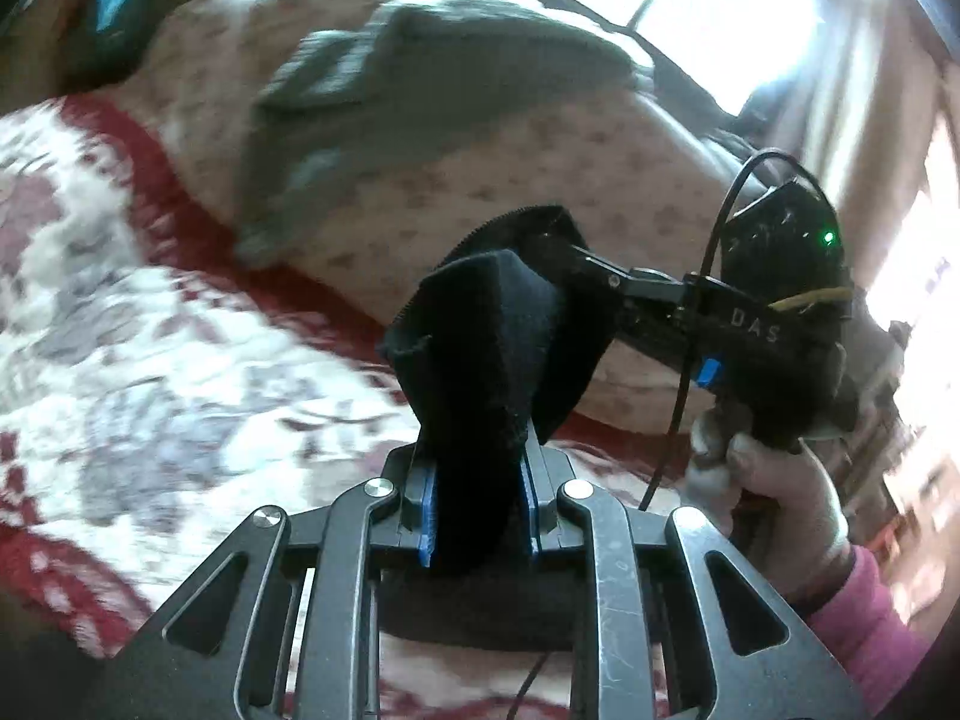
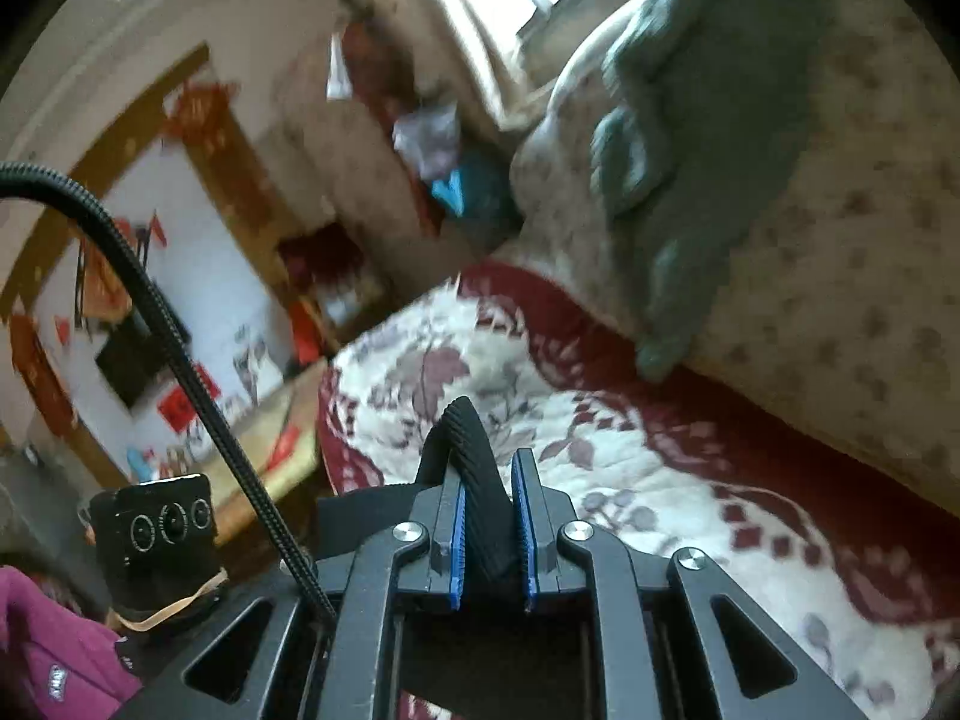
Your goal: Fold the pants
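Step in hand, as judged: lift phase of the fold, with the pants taken up at two points and raised clear of the bed. L side: the left hand-held gripper is closed down to a narrow gap on a bunch of black fabric; blue pads are pressed against it on both sides. The cloth is seen rising fwd from betw. the jaws, then bridging across to the right hand-held gripper, which enters from the R edge of that view and is held by a hand in a pink sleeve. R side: the right hand-held gripper is likewise nearly closed, on a ribbed black band, prob. the waistband; the rest of the garment is not shown in this view. A grey garment is seen lying apart on the speckled cushion behind. Next move, as judged: both grips must be kept firm, the span betw. them drawn taut, and the pants laid flat on the bed w/ edges aligned before any release. Blur hides finer detail.
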Available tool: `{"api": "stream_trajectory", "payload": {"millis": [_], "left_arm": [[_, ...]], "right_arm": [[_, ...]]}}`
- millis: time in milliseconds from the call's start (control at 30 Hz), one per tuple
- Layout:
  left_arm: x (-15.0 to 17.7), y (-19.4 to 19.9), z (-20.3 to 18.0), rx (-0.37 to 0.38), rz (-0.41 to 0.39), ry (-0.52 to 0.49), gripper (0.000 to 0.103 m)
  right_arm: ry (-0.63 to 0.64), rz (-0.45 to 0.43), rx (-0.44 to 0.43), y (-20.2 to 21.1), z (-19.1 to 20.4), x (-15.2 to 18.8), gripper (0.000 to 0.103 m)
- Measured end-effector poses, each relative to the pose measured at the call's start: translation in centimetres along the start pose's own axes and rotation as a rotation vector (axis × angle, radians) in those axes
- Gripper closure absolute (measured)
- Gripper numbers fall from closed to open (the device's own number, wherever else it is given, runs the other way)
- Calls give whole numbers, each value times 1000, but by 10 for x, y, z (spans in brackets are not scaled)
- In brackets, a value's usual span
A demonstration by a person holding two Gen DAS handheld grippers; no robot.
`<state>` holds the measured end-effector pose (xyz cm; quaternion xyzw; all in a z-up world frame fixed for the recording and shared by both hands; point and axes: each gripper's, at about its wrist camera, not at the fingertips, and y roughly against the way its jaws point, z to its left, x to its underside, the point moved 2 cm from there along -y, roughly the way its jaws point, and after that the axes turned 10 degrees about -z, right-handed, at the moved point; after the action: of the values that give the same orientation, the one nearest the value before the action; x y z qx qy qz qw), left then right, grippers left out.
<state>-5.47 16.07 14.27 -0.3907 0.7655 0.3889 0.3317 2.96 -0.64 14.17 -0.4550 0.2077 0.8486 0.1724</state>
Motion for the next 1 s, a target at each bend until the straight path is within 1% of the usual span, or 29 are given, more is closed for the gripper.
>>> {"api": "stream_trajectory", "payload": {"millis": [100, 200, 267, 367, 433, 500, 533, 567, 600, 633, 667, 700, 733, 767, 800, 833, 933, 1000], "left_arm": [[11, -11, -39, 65, 40, -52, 83], [30, -26, -77, 123, 102, -95, 83], [49, -40, -99, 139, 148, -127, 83], [83, -64, -125, 145, 232, -161, 83], [105, -80, -132, 120, 273, -181, 83], [126, -96, -136, 96, 333, -185, 83], [136, -103, -138, 85, 366, -187, 82], [140, -104, -142, 79, 378, -190, 82], [142, -103, -145, 74, 375, -200, 80], [141, -99, -148, 85, 370, -211, 71], [138, -94, -151, 119, 372, -202, 64], [136, -89, -152, 172, 392, -171, 51], [133, -84, -154, 216, 406, -137, 48], [128, -77, -155, 247, 405, -125, 48], [124, -71, -159, 270, 400, -137, 48], [121, -65, -161, 275, 392, -163, 48], [109, -56, -154, 248, 355, -199, 48], [104, -55, -141, 204, 349, -208, 48]], "right_arm": [[-52, -78, 32, 57, -13, 5, 90], [-107, -138, 94, 115, -31, 24, 90], [-146, -159, 128, 140, -45, 39, 90], [-212, -180, 198, 176, -71, 70, 90], [-250, -178, 255, 194, -90, 97, 90], [-296, -164, 332, 206, -111, 125, 90], [-318, -157, 366, 211, -120, 134, 87], [-349, -155, 399, 217, -127, 142, 74], [-384, -162, 427, 225, -133, 149, 58], [-422, -183, 458, 236, -136, 155, 55], [-432, -198, 472, 245, -137, 157, 54], [-438, -212, 495, 254, -136, 157, 54], [-440, -221, 533, 264, -134, 157, 53], [-445, -228, 556, 272, -132, 156, 53], [-449, -233, 557, 276, -131, 154, 53], [-453, -249, 549, 284, -125, 152, 53], [-433, -242, 539, 290, -108, 146, 52], [-391, -221, 528, 285, -90, 143, 52]]}}
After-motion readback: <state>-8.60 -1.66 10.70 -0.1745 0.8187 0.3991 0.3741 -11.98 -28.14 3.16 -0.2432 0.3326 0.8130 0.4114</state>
